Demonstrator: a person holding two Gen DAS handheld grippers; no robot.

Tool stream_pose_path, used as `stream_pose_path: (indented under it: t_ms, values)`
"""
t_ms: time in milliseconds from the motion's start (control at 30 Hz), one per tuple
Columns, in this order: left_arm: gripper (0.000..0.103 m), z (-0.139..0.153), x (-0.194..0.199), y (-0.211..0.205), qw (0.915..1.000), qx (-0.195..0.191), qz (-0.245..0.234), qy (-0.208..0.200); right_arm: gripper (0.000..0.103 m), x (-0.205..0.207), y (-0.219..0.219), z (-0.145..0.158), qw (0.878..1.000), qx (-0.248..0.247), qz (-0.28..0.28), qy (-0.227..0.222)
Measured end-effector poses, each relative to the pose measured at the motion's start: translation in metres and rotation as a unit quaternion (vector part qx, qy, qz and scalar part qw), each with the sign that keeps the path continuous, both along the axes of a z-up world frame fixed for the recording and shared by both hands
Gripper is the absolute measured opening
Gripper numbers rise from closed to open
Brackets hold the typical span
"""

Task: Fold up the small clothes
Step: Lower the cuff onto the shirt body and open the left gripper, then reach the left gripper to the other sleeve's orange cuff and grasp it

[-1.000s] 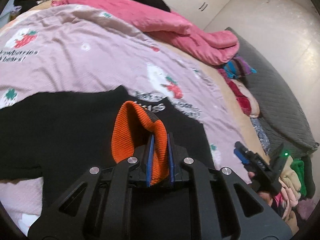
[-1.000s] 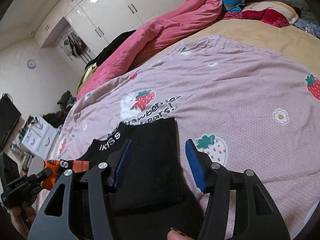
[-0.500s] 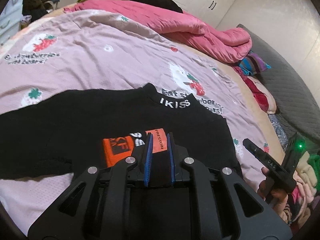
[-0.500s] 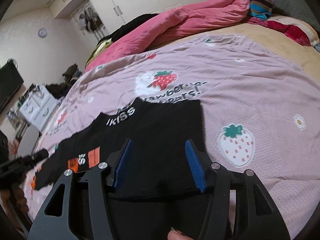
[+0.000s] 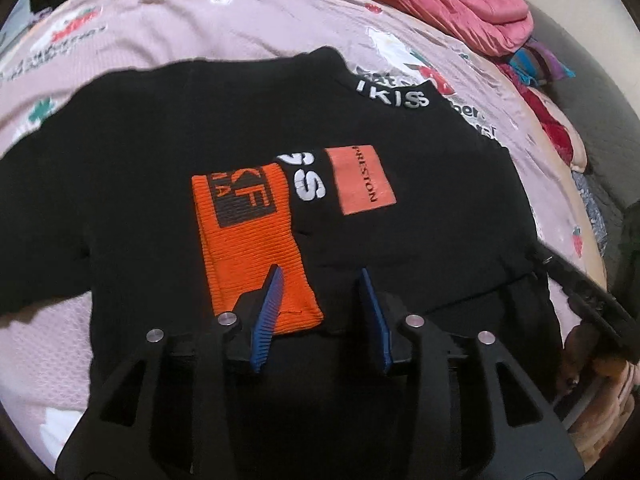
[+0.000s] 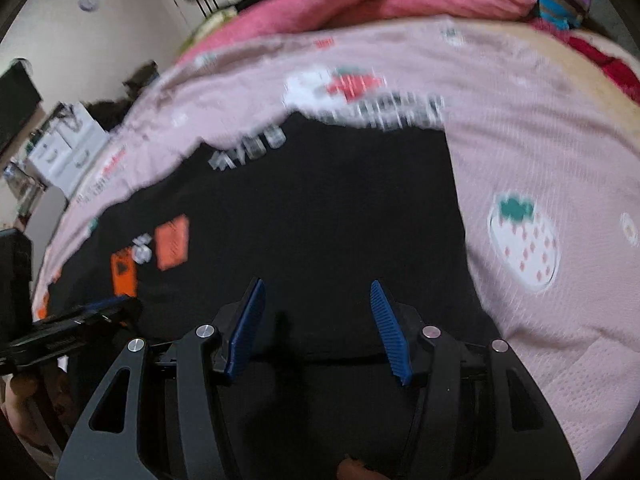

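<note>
A black sweater (image 5: pixel 160 160) with white collar lettering (image 5: pixel 392 96) lies flat on the pink strawberry sheet (image 5: pixel 200 20). Its sleeve with the orange cuff (image 5: pixel 248 248) is folded across the chest, beside an orange patch (image 5: pixel 362 180). My left gripper (image 5: pixel 319 276) hovers low over the cuff's end. Its jaws are opening, and the cuff edge lies flat between the pads without being pressed. My right gripper (image 6: pixel 317 292) stands open just above the sweater (image 6: pixel 340 208), nothing between its fingers; this view is blurred. The left gripper (image 6: pixel 80 320) shows at its left edge.
A pink duvet (image 5: pixel 460 4) is bunched along the far side of the bed, with striped and red clothes (image 5: pixel 540 60) piled at the right. White boxes (image 6: pixel 68 148) stand beside the bed at the left. The right gripper (image 5: pixel 580 292) reaches in from the right.
The left gripper came down with the orange-cuffed sleeve, laid it across the sweater's chest and parted its jaws off it. The right gripper swung lower over the sweater, staying open.
</note>
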State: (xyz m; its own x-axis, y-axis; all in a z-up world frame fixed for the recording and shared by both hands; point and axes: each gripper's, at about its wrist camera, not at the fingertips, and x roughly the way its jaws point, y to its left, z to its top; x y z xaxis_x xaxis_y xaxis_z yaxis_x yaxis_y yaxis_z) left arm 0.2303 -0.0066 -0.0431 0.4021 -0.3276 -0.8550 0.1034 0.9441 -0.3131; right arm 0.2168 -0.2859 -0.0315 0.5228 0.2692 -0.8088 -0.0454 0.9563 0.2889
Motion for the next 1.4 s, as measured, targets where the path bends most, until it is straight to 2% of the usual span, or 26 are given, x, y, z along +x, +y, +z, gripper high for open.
stream_pose_path:
  t_ms: [67, 133, 200, 233, 333, 367, 400, 433, 467, 533, 800, 967, 1167, 1400]
  values:
    - [0.032, 0.002, -0.001, 0.002, 1.0, -0.005, 0.0, -0.001, 0.054, 0.002, -0.003, -0.009, 1.0, 0.008, -0.003, 0.013]
    - [0.038, 0.007, -0.002, 0.004, 0.9999, -0.013, -0.002, -0.004, 0.054, 0.0, -0.002, -0.003, 1.0, 0.005, -0.002, 0.007]
    - [0.051, 0.014, -0.005, 0.005, 0.9998, -0.016, -0.004, -0.009, 0.063, -0.004, -0.002, 0.005, 1.0, 0.004, 0.0, -0.009]
    - [0.053, 0.017, -0.006, 0.006, 0.9998, -0.014, -0.005, -0.013, 0.07, -0.005, -0.001, 0.008, 1.0, 0.001, -0.002, -0.018]
    - [0.061, 0.024, -0.011, 0.009, 0.9997, -0.006, -0.001, -0.025, 0.07, -0.012, 0.004, 0.018, 0.999, -0.005, 0.003, -0.04]
    - [0.064, 0.026, -0.012, 0.011, 0.9996, -0.005, 0.002, -0.028, 0.073, -0.012, 0.006, 0.02, 0.999, -0.005, 0.005, -0.043]
    - [0.072, 0.028, -0.014, 0.014, 0.9995, -0.001, 0.006, -0.032, 0.08, -0.014, 0.009, 0.023, 0.999, -0.008, 0.008, -0.05]
    - [0.08, 0.03, -0.016, 0.017, 0.9992, 0.007, 0.014, -0.037, 0.091, -0.014, 0.013, 0.025, 0.998, -0.011, 0.011, -0.057]
    - [0.083, 0.032, -0.018, 0.02, 0.9989, 0.013, 0.02, -0.041, 0.094, -0.017, 0.018, 0.027, 0.998, -0.015, 0.016, -0.066]
    - [0.094, 0.035, -0.022, 0.029, 0.9983, 0.015, 0.031, -0.047, 0.096, -0.019, 0.028, 0.03, 0.997, -0.026, 0.027, -0.075]
    - [0.094, 0.041, -0.035, 0.058, 0.9952, 0.044, 0.06, -0.063, 0.098, -0.027, 0.06, 0.039, 0.993, -0.031, 0.048, -0.106]
    - [0.094, 0.041, -0.039, 0.076, 0.9941, 0.034, 0.082, -0.063, 0.099, -0.031, 0.077, 0.045, 0.991, -0.025, 0.061, -0.117]
    - [0.094, 0.045, -0.047, 0.096, 0.9909, 0.035, 0.109, -0.071, 0.099, -0.037, 0.101, 0.05, 0.987, -0.047, 0.086, -0.129]
    - [0.094, 0.051, -0.063, 0.131, 0.9827, 0.034, 0.162, -0.083, 0.099, -0.041, 0.131, 0.054, 0.984, -0.044, 0.117, -0.125]
